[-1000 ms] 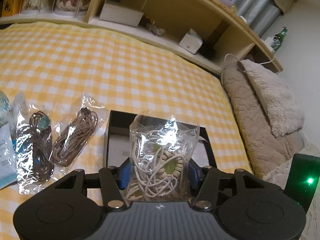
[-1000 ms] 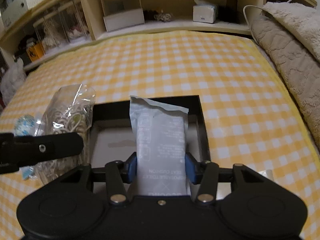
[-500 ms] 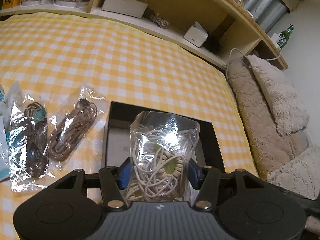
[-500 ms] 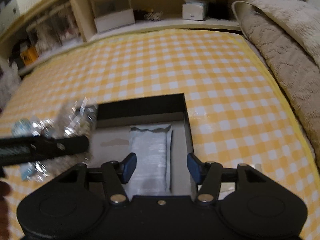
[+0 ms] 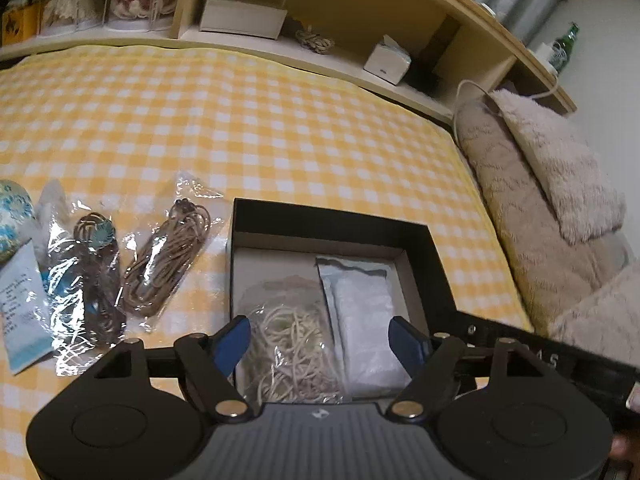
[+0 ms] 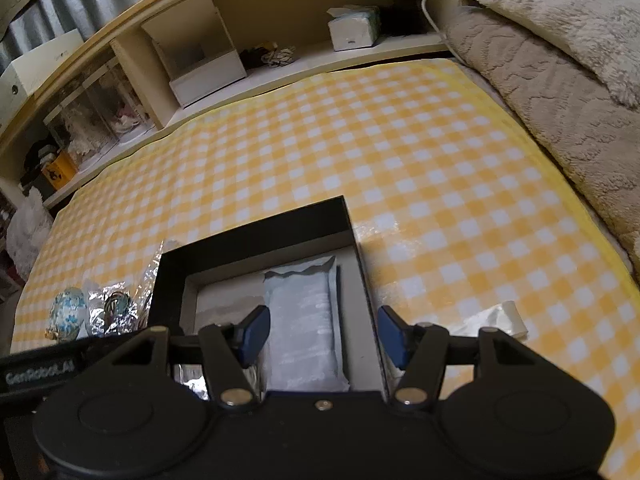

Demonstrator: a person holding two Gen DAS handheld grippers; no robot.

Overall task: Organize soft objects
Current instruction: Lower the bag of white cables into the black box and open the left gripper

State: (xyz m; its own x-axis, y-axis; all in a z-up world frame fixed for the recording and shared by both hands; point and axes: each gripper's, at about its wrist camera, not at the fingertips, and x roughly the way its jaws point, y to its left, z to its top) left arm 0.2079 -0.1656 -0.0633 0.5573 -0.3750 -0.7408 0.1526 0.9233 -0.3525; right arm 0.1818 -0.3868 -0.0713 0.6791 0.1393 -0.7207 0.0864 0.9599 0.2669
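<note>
Dropped: cord bag [image 5: 292, 344] now lies in black box [image 5: 332, 220] beside grey pouch [image 5: 366, 320]; left gripper [image 5: 320, 340] opening, empty. Right gripper [image 6: 322, 334] parted, empty. Risk: opening fingers snag bag, dragging it out.

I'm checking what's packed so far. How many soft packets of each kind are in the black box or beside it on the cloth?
Clear bags of cord: 3, one white in the box, one brown and one dark on the cloth.
Flat pale packets: 2, one in the box, one on the cloth.
Blue floral pouch: 1.
Total: 6.
</note>
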